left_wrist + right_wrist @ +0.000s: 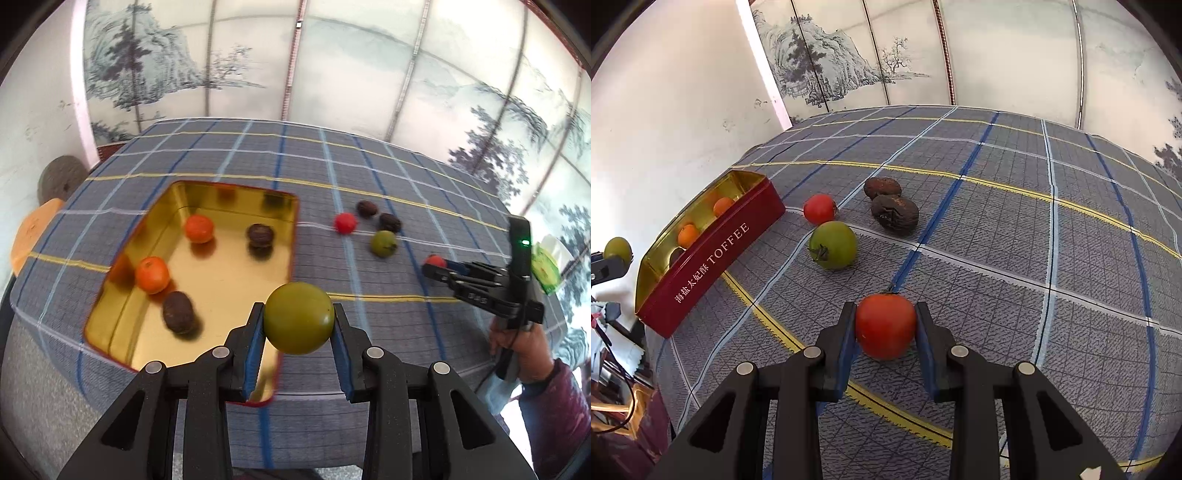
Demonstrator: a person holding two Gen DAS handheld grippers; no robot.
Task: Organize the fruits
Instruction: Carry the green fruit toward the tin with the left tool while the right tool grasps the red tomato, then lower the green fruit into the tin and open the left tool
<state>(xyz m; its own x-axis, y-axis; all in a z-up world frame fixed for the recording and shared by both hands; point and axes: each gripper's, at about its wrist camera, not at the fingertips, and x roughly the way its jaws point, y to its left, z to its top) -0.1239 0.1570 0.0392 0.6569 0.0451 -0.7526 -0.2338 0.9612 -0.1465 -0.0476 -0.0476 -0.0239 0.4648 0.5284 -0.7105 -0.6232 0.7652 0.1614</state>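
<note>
The left wrist view looks steeply down along its fingers from the near edge of the table (369, 177), close over the tin (229, 273) and facing the painted screen (258, 55) behind the far edge. The right wrist view looks down likewise from nearer the middle, close to the cloth. Both share the tin, the loose fruits (833, 245) beside it and the screen.

Bare tablecloth (1015, 229) lies open right of the loose fruit cluster (864, 218); the tin's wall (713, 258) blocks the left.
</note>
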